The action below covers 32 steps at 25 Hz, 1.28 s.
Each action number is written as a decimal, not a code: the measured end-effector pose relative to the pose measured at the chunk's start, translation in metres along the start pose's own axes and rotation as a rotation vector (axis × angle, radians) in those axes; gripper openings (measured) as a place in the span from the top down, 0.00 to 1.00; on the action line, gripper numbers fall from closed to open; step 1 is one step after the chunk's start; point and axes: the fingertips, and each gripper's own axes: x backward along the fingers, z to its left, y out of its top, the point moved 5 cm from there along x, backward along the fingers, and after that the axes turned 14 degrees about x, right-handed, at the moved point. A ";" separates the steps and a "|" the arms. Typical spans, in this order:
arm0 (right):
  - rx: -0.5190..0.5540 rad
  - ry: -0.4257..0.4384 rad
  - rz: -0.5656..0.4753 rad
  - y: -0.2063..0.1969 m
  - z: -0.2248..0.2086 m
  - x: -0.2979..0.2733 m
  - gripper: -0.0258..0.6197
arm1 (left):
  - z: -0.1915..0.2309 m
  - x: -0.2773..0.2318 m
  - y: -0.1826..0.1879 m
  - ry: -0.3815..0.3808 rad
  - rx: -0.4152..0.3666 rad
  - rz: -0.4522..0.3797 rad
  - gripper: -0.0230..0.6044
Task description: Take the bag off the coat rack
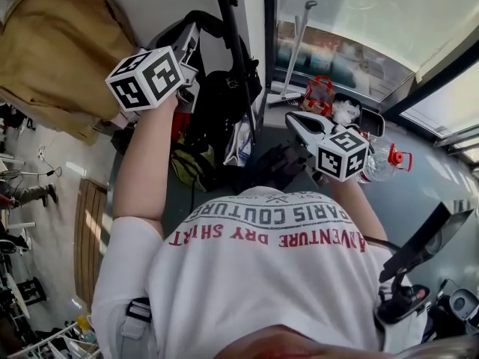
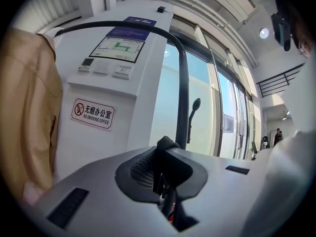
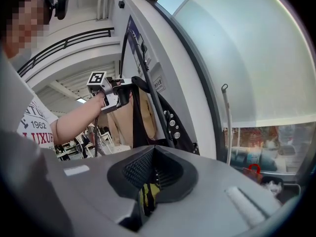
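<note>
White wall [image 2: 98, 142], black bag [image 1: 217, 103] hanging vertically

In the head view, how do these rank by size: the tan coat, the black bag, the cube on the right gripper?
1. tan coat
2. black bag
3. marker cube on the right gripper, smallest despite sitting nearer the camera

A black coat rack [image 1: 230, 28] stands by the window [image 1: 352, 13]. A black bag [image 1: 221, 103] hangs down beside its pole, and a tan coat [image 1: 52, 51] hangs near. On the grey floor [image 1: 441, 189] sit a box with a red handle [image 1: 319, 94], a black tray [image 1: 372, 120] and a clear bottle [image 1: 382, 163].
</note>
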 end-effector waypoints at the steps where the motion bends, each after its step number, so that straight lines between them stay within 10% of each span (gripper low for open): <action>1: -0.001 -0.002 -0.001 0.001 -0.001 0.000 0.96 | 0.001 -0.002 0.004 0.001 0.010 -0.001 0.94; 16: -0.044 -0.035 0.001 -0.004 -0.008 0.010 0.96 | 0.018 -0.008 0.071 0.050 0.047 -0.113 0.94; 32: -0.030 0.008 0.059 -0.029 0.041 0.008 0.96 | 0.015 0.112 -0.069 0.065 0.018 -0.015 0.94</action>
